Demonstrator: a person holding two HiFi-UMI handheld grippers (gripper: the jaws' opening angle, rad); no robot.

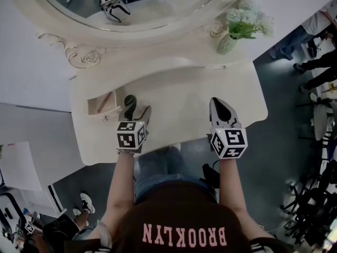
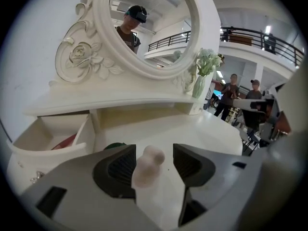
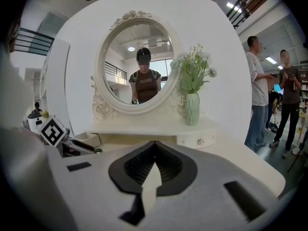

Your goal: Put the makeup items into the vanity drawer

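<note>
currently the pale pink, gourd-shaped makeup sponge [image 2: 147,167] stands on the cream vanity top [image 2: 192,129] between the parted jaws of my left gripper [image 2: 154,154]; judged light and soft, i grip its broad base gently, my right gripper [image 3: 154,150] closed and empty.

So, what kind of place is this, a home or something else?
Probably a large open hall or studio, not a home. Behind the vanity a balcony railing runs along an upper floor, people stand nearby, and equipment stands crowd the floor beside it.
</note>
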